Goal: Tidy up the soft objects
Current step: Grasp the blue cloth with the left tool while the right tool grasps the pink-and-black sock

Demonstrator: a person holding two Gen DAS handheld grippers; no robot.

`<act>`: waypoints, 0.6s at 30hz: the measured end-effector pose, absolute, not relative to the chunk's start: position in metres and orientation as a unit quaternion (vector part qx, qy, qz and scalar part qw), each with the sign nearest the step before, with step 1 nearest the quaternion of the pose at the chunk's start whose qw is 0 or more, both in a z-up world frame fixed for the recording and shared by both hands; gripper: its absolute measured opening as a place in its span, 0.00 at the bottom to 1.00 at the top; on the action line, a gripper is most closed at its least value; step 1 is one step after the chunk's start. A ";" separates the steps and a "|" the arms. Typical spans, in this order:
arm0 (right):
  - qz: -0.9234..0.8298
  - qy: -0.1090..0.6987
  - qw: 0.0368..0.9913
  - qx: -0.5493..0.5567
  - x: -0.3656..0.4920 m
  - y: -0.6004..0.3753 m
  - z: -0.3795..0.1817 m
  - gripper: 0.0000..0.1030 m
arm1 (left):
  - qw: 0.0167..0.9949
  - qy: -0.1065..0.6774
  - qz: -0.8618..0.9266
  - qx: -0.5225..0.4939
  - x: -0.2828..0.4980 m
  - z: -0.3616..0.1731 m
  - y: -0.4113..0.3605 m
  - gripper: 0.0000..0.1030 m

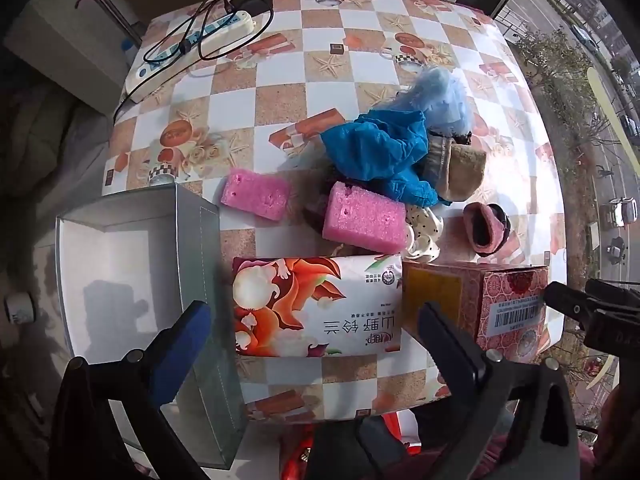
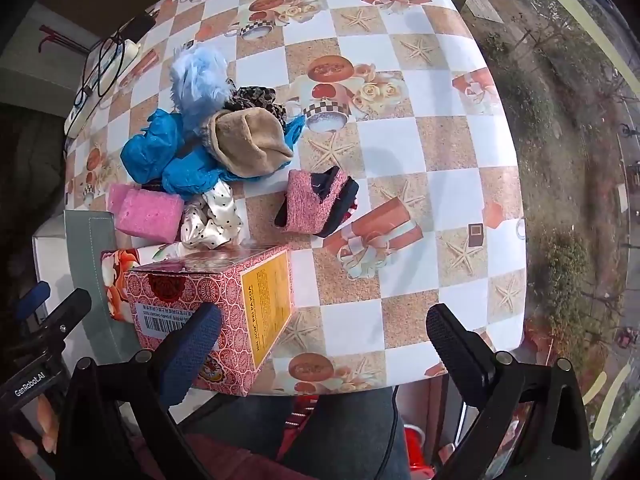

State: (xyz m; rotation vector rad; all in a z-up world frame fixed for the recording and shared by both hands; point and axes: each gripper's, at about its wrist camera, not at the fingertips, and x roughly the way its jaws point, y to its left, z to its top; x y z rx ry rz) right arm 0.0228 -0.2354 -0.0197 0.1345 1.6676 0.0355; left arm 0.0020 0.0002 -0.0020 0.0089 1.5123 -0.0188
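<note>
A pile of soft things lies mid-table: two pink sponges (image 1: pixel 363 219) (image 1: pixel 256 194), blue plastic covers (image 1: pixel 376 152), a light-blue fluffy item (image 2: pixel 198 76), a tan sock (image 2: pixel 248 144), a white dotted scrunchie (image 2: pixel 210 220) and a pink-and-dark sock (image 2: pixel 318 202). A tissue pack (image 1: pixel 316 306) lies near the front edge beside an open white box (image 1: pixel 132 264). My left gripper (image 1: pixel 312 344) is open, above the tissue pack. My right gripper (image 2: pixel 324 336) is open and empty, its left finger over a red patterned carton (image 2: pixel 212 304).
A white power strip (image 1: pixel 192 48) with black cables lies at the table's far left corner. The checkered tablecloth (image 2: pixel 420 200) covers the table. The table's right edge (image 2: pixel 516 184) borders a window with a street below. A red object (image 2: pixel 414 446) shows under the front edge.
</note>
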 end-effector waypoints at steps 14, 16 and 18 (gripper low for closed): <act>0.011 0.742 0.663 0.103 0.033 -0.243 -0.024 1.00 | 0.707 0.708 -0.002 0.001 0.018 -0.020 0.005 1.00; 0.010 0.739 0.664 0.110 0.035 -0.244 -0.023 1.00 | 0.706 0.708 -0.002 0.004 0.020 -0.021 0.005 1.00; 0.002 0.732 0.673 0.104 0.039 -0.248 -0.023 1.00 | 0.705 0.709 -0.001 0.007 0.024 -0.021 0.005 1.00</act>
